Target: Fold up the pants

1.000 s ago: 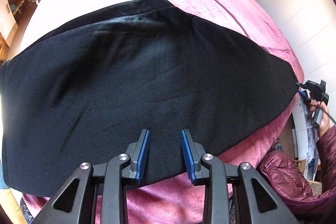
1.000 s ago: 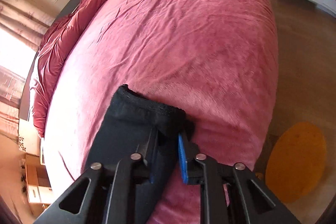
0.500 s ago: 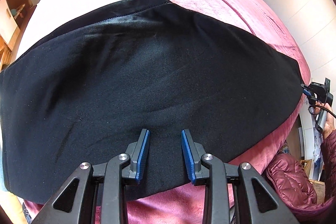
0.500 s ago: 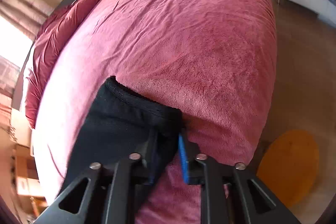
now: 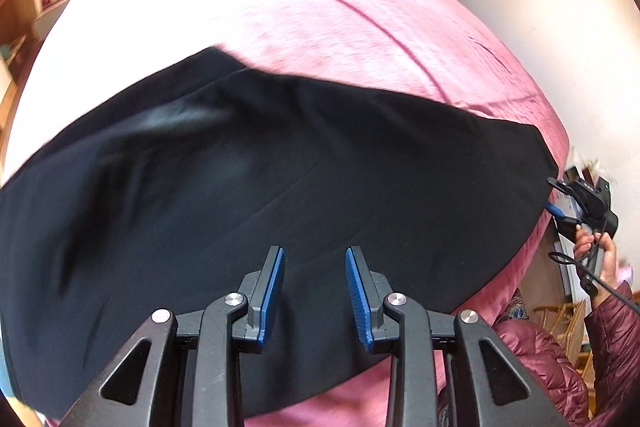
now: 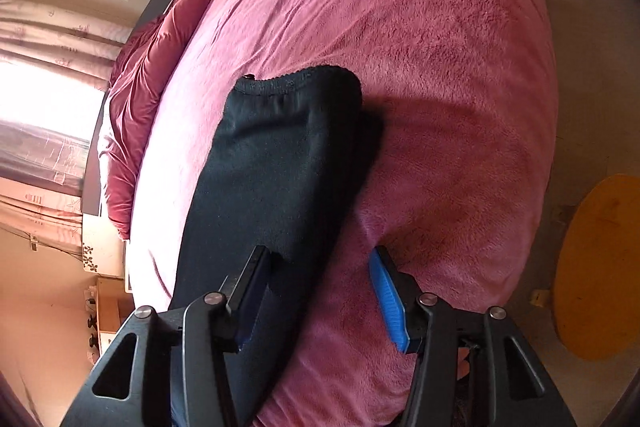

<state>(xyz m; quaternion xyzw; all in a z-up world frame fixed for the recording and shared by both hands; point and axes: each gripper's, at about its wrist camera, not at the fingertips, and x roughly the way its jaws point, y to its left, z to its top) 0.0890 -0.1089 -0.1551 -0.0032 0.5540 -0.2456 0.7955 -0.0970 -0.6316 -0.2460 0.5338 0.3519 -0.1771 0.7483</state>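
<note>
Since a second ago: right tool [image 6: 320,295] gone from pinching the waistband corner to standing wide, jaws just been opening, cloth let go; dark fabric lying partly in the gap near the left finger but not pressed. Left tool [image 5: 315,293] carried sideways over the pants [image 5: 280,195], jaws at the same narrow gap as before, nothing between the pads, hovering above the near hem.

Pants now flat on the bed [image 5: 304,11], folded lengthwise into one long dark band across the pink blanket [image 6: 460,75], waistband [image 6: 292,83] toward the right tool's end.

Step in hand, judged: release after laying out, then a crosswise fold. To do it well: draw the right tool back clear of the fabric without dragging the edge; take both layers at the waistband corner, not the top one alone; lift low and carry the end over toward the far end; keep edges lined up; smooth before letting go.

Materials: pants a matte black knit, soft and limp, slightly fuzzy, elastic waistband gathered and ribbed, edge rounded where doubled. Blanket plush, short pile, faintly creased, likely to grip the cloth and resist sliding. Tool pads blue and ridged, arms hard black plastic.
</note>
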